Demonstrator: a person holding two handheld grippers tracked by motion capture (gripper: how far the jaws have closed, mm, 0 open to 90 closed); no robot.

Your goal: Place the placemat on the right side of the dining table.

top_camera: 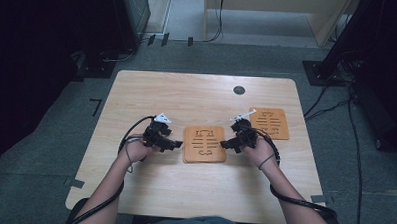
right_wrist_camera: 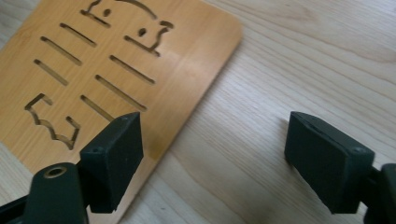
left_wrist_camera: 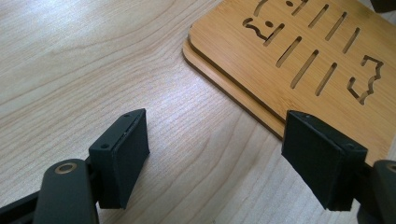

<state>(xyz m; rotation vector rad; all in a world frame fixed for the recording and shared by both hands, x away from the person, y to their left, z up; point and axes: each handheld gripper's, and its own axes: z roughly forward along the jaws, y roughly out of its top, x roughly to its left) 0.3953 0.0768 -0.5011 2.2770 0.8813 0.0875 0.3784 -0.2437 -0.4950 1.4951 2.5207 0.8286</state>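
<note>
A stack of two slotted wooden boards (top_camera: 204,143) lies flat at the table's middle. In the left gripper view the upper board (left_wrist_camera: 299,56) sits slightly offset on the lower one. My left gripper (top_camera: 176,144) is just left of the stack, open (left_wrist_camera: 215,158), with bare tabletop between its jaws and one jaw beside the stack's near edge. My right gripper (top_camera: 226,143) is at the stack's right side, open (right_wrist_camera: 212,158). Its left jaw stands over the edge of the board (right_wrist_camera: 93,70). Nothing is held.
A third slotted wooden board (top_camera: 269,123) lies flat to the right, behind my right hand. The light wooden table (top_camera: 197,97) has a dark round cable hole (top_camera: 239,90) near its far edge. Cables trail from both grippers along the forearms.
</note>
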